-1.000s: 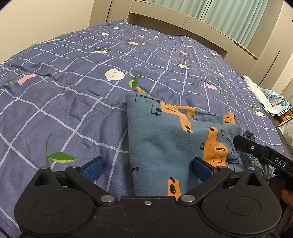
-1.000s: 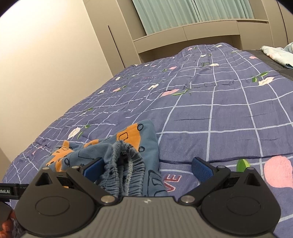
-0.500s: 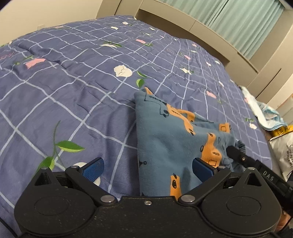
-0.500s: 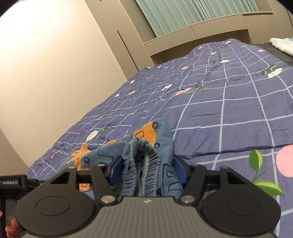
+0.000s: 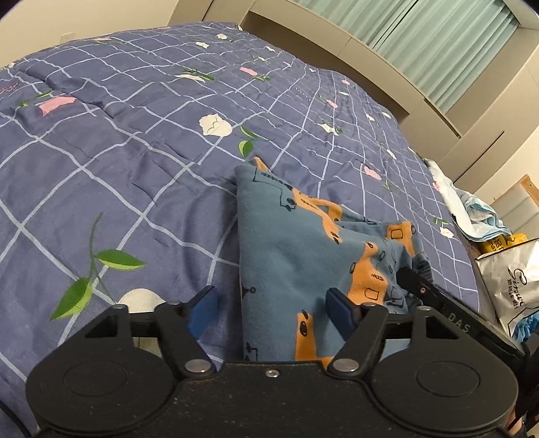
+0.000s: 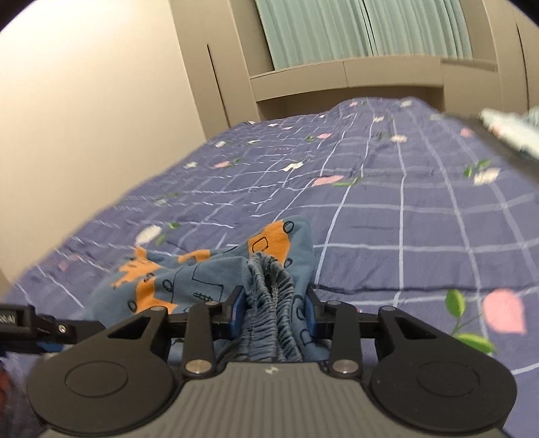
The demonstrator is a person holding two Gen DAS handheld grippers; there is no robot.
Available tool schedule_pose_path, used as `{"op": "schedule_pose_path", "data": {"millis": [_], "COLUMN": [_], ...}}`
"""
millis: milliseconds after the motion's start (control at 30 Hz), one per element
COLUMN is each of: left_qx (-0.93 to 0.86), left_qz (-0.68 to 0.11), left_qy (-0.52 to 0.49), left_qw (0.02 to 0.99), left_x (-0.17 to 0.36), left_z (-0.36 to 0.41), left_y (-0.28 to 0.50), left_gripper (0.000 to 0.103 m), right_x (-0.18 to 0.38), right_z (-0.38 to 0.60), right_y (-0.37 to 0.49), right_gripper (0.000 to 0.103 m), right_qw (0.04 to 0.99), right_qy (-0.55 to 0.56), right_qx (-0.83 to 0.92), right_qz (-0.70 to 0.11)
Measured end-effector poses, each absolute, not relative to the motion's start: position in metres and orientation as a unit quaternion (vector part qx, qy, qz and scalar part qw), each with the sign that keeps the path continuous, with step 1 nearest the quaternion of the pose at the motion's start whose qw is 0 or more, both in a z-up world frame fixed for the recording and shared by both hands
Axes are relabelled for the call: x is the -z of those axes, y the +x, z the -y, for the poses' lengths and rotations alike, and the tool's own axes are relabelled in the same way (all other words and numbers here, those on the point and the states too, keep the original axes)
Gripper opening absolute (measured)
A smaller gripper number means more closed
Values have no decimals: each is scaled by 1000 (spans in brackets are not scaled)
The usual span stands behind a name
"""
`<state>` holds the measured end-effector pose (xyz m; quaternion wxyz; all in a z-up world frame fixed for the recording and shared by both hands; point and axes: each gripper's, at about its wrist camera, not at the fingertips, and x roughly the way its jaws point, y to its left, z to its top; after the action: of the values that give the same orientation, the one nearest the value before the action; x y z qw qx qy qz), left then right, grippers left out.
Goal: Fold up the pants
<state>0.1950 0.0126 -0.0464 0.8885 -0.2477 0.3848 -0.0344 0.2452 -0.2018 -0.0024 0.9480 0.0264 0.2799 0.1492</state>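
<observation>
You face a bed covered by a purple checked quilt [image 5: 141, 161], green curtains [image 6: 363, 30] beyond. The blue pants [image 5: 303, 249] lie bunched on it, narrowing away from you. Your left gripper [image 5: 269, 308] stands spread over their edge; your right gripper [image 6: 271, 313] pinches the gathered waistband [image 6: 269, 293].

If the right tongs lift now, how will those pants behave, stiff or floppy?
Likely floppy: the pants lie rumpled on the bed. The right tongs pinch only the gathered waistband, so the rest would probably hang and drag. Probably light, being thin cloth. The left tongs stand open.
</observation>
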Motion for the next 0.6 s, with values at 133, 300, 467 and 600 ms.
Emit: {"op": "schedule_pose_path", "data": {"millis": [133,300,467,600], "left_qx": [36,36,36,32], "left_qz": [-387,-389,-390,-396], "left_qy": [-245,-243,-244,-247], "left_qw": [888,888,887,884], "left_x": [44,43,44,45], "left_z": [-10,-8,-6,-8], "left_y": [194,193,191,191], "left_gripper": [59,52,51,56], "right_x": [-4,-7,-10,-11], "right_z": [186,184,186,184], "right_y": [242,240,238,236], "right_gripper": [36,34,30,27], "right_qw": [951,952,952,953], "right_qy": [-5,-11,-12,-15], "right_qx": [-127,-125,-125,-123], "right_qz": [-281,-280,-279,-277]}}
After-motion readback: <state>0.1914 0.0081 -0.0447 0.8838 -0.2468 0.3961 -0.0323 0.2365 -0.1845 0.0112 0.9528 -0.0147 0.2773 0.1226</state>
